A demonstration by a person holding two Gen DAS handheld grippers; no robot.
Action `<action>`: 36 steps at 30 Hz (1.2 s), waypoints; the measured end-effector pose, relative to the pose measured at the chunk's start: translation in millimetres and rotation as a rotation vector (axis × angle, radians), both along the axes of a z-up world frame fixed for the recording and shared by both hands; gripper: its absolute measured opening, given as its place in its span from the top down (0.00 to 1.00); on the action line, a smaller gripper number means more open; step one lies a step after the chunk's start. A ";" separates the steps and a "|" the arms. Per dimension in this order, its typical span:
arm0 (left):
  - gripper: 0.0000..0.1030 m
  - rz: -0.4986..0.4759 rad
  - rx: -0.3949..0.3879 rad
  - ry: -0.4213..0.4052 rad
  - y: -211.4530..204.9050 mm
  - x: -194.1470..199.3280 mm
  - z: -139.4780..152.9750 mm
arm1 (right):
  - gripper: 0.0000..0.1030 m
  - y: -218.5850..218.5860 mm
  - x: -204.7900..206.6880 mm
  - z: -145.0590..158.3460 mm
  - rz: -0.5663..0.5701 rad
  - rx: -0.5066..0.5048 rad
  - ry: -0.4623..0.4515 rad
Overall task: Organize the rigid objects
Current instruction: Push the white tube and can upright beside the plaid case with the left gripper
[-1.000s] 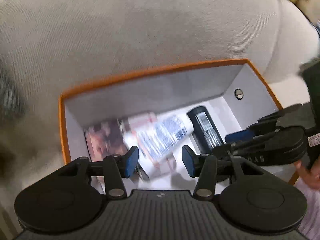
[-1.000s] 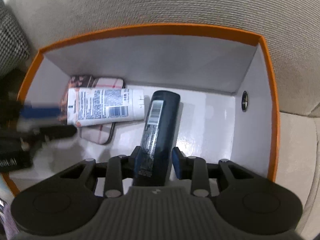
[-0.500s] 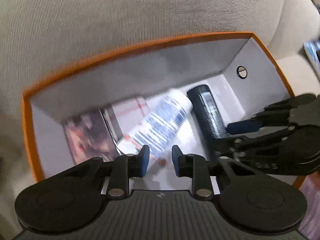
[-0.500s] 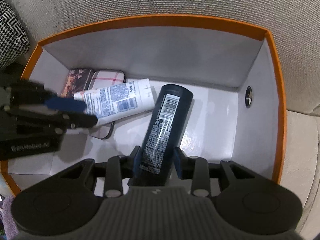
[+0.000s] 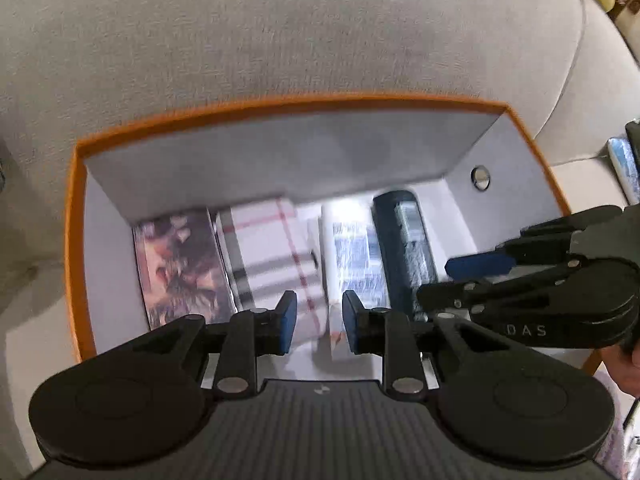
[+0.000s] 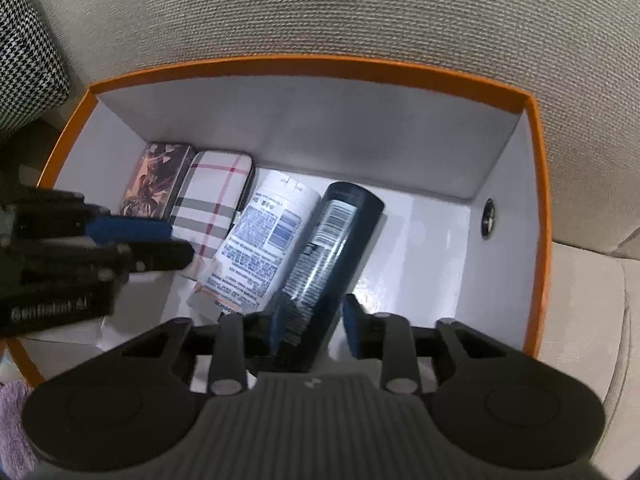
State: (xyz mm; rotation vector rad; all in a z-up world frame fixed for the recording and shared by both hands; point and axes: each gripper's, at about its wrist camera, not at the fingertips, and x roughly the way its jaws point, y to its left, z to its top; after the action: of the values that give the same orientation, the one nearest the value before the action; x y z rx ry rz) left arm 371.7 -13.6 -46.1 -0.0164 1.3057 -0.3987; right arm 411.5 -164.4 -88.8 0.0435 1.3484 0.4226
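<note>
Orange box on a sofa. The right gripper has its fingers clamped on the near end of the dark bottle, rigid and probably slick. The left gripper, fingers nearly together and empty, hovers by the white tube, which is light and best taken mid-body.

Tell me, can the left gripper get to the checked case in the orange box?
Probably yes. The left gripper hangs right above the checked case, which lies flat with nothing on top. The white tube lies close beside it, so the grip may be tight.
</note>
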 end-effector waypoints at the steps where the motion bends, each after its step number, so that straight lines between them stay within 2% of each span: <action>1: 0.71 -0.008 -0.011 0.022 -0.4 -1.7 -3.5 | 0.65 1.2 0.2 -1.6 0.002 -0.002 0.002; 5: 0.71 -0.028 -0.002 0.064 -10.5 -9.6 -15.6 | 0.66 7.5 3.3 -4.5 0.033 -0.006 -0.013; 7: 0.71 -0.035 -0.015 0.075 -14.3 -14.5 -18.9 | 0.72 12.9 5.9 0.2 0.082 -0.026 -0.059; 8: 0.71 -0.036 -0.014 0.077 -15.3 -13.4 -21.1 | 0.78 14.8 7.2 2.3 0.105 -0.034 -0.078; 10: 0.71 -0.026 -0.001 0.093 -19.9 -12.3 -25.5 | 0.82 15.8 13.1 3.4 0.121 -0.039 -0.077; 17: 0.71 0.034 0.010 0.192 -35.5 -3.9 -41.6 | 0.80 9.5 28.3 1.0 0.083 -0.018 -0.060; 18: 0.71 0.043 0.007 0.206 -33.3 -0.6 -44.2 | 0.77 8.5 27.4 1.7 0.074 -0.023 -0.048; 20: 0.71 0.059 0.000 0.212 -35.2 4.3 -46.5 | 0.64 8.5 23.2 2.5 0.082 -0.049 -0.034; 24: 0.74 0.089 0.005 0.214 -33.9 7.2 -44.6 | 0.68 5.8 18.1 0.2 0.090 -0.035 -0.012; 28: 0.75 0.150 -0.032 0.218 -22.1 4.9 -40.3 | 0.70 2.9 23.2 -1.5 0.063 -0.006 -0.038; 32: 0.75 0.173 -0.046 0.199 -10.1 4.1 -31.7 | 0.78 2.8 27.3 2.5 0.051 -0.004 -0.049; 36: 0.75 0.167 -0.039 0.185 -6.7 3.6 -25.0 | 0.77 1.4 26.1 2.6 0.037 -0.007 -0.037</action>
State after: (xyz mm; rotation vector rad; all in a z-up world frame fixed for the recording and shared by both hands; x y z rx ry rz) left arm 375.3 -20.3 -71.1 -0.1979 1.4668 -0.2845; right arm 437.5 -163.0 -86.2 0.0054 1.3159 0.4481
